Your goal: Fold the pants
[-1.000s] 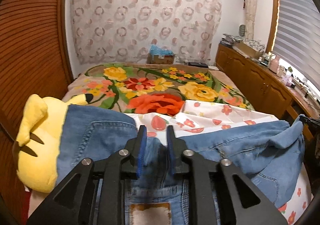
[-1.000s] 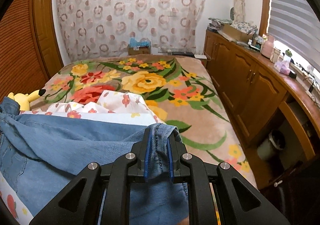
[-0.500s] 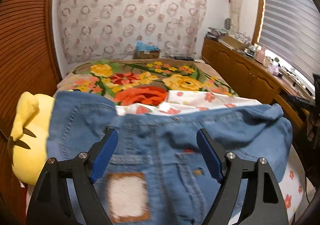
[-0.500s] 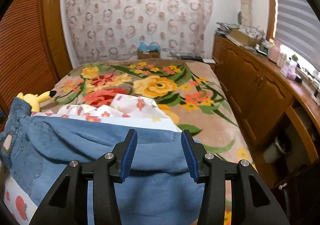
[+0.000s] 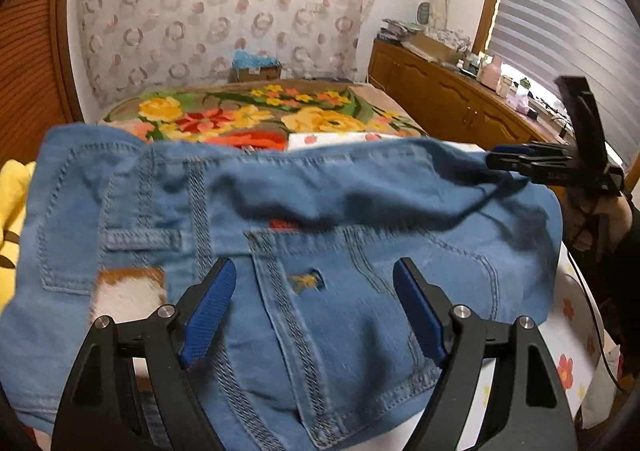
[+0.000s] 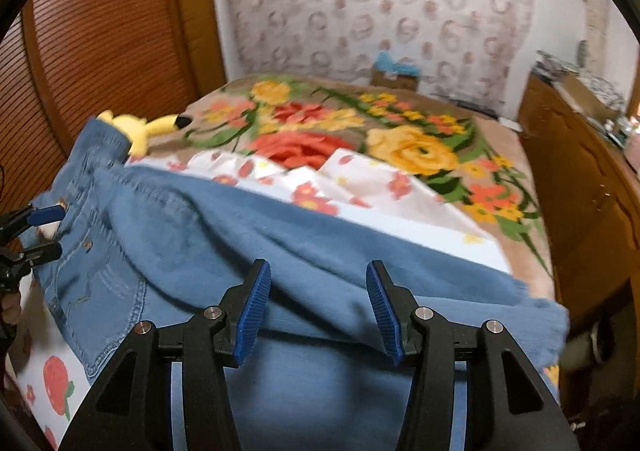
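Blue denim pants (image 5: 320,251) lie folded across the near part of the bed, waistband and back pocket towards the left gripper. My left gripper (image 5: 316,311) is open and empty just above the pocket area. My right gripper (image 6: 318,307) is open and empty above the leg end of the pants (image 6: 320,251). The right gripper also shows at the right edge of the left wrist view (image 5: 552,163), and the left gripper at the left edge of the right wrist view (image 6: 40,231).
A yellow plush toy (image 6: 148,127) lies at the pants' left end. A white flowered cloth (image 6: 360,187) lies under the pants on the floral blanket (image 6: 400,139). Wooden cabinets (image 6: 592,187) run along the right; a slatted wooden door (image 6: 100,51) stands left.
Both grippers were shut on the pants a second ago; both have opened, let the denim drop onto the bed, and pulled back. The right view has swung left.
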Action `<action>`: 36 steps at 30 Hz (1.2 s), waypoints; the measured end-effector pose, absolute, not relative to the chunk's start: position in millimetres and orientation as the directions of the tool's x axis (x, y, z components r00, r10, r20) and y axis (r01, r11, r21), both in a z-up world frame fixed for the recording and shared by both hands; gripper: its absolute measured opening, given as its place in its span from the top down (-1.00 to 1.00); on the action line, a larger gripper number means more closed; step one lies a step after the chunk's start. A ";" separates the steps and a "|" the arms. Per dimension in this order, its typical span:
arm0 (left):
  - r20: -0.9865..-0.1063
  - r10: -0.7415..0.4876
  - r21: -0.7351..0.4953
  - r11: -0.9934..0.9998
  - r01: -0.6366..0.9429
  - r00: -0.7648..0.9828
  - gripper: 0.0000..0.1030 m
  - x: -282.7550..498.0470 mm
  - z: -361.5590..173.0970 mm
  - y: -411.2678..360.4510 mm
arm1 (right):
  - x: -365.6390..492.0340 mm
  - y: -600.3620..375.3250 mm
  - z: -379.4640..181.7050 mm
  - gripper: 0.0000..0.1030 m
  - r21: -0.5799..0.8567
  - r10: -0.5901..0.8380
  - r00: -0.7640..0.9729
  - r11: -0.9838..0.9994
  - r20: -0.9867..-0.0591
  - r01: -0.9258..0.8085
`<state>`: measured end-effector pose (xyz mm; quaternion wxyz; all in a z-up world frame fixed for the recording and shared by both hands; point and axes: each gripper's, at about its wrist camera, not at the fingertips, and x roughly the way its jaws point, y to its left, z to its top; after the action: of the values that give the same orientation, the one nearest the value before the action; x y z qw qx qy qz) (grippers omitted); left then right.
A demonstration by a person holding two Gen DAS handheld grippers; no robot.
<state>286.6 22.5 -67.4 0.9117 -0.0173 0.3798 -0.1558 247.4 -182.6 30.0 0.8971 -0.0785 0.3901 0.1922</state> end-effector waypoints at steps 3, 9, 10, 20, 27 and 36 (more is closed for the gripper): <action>-0.698 -0.300 -0.156 0.950 0.271 0.650 -0.58 283.4 -72.6 21.5 | 258.6 -174.3 20.9 0.00 0.015 0.302 0.578 0.894 -0.758 -0.448; -0.711 -0.299 -0.166 0.951 0.262 0.636 -0.58 279.9 -78.5 21.7 | 293.0 -154.8 24.8 0.90 -0.036 0.270 0.538 0.870 -0.799 -0.492; -0.711 -0.299 -0.165 0.951 0.262 0.637 -0.58 279.4 -78.5 21.5 | 298.0 -153.3 26.6 0.95 -0.044 0.270 0.546 0.868 -0.793 -0.494; -0.704 -0.290 -0.163 0.954 0.250 0.648 -0.58 272.8 -74.0 23.0 | 330.2 -137.9 35.9 0.96 -0.091 0.211 0.637 0.909 -0.741 -0.408; -0.708 -0.289 -0.168 0.955 0.244 0.644 -0.58 265.5 -74.8 22.5 | 346.3 -137.6 18.6 0.30 -0.037 0.211 0.612 0.929 -0.762 -0.367; -0.722 -0.265 -0.139 0.960 0.241 0.640 -0.58 268.5 -83.1 15.3 | 280.4 -178.1 39.5 0.21 -0.003 0.207 0.667 0.954 -0.716 -0.299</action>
<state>268.5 15.3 -83.1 0.9053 -0.0147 0.4008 -0.1398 280.4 -178.1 39.5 0.9110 -0.0602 0.3836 0.1389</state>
